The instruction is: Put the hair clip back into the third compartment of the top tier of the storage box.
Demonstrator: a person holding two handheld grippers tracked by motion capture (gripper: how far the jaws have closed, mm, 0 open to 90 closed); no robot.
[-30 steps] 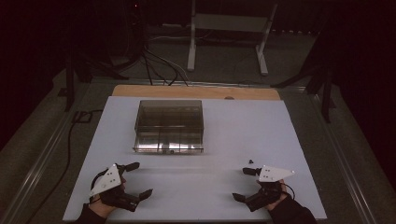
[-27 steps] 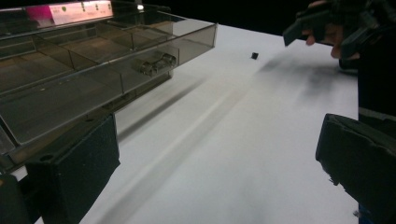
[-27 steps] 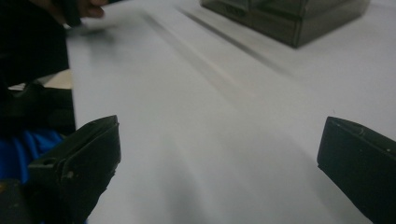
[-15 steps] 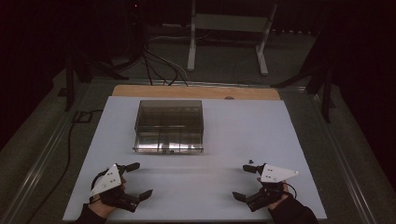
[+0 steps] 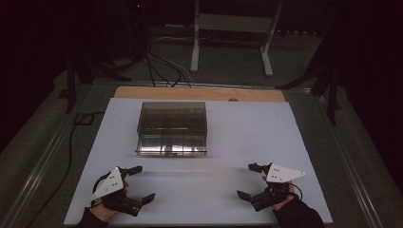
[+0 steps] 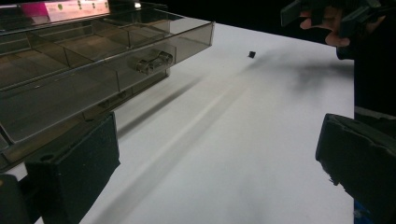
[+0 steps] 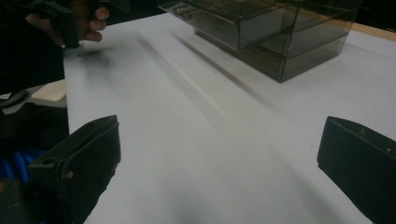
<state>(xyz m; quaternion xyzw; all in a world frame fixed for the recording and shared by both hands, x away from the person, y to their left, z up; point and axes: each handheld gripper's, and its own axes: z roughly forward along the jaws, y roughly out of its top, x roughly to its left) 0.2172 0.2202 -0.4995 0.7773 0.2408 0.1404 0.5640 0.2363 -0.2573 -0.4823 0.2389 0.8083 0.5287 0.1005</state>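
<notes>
L claw (image 5: 139, 184), R claw (image 5: 251, 181) wide apart, near box (image 5: 173, 128)

I can read nothing here. A pink and white label (image 6: 70, 9) sits on the far edge of the clear compartment box (image 6: 84, 60), but its print is too blurred for me to read.

Dim room with dark surroundings; the white worktop (image 5: 228, 142) is lit from above, with soft streaked shadows and slight blur.
</notes>
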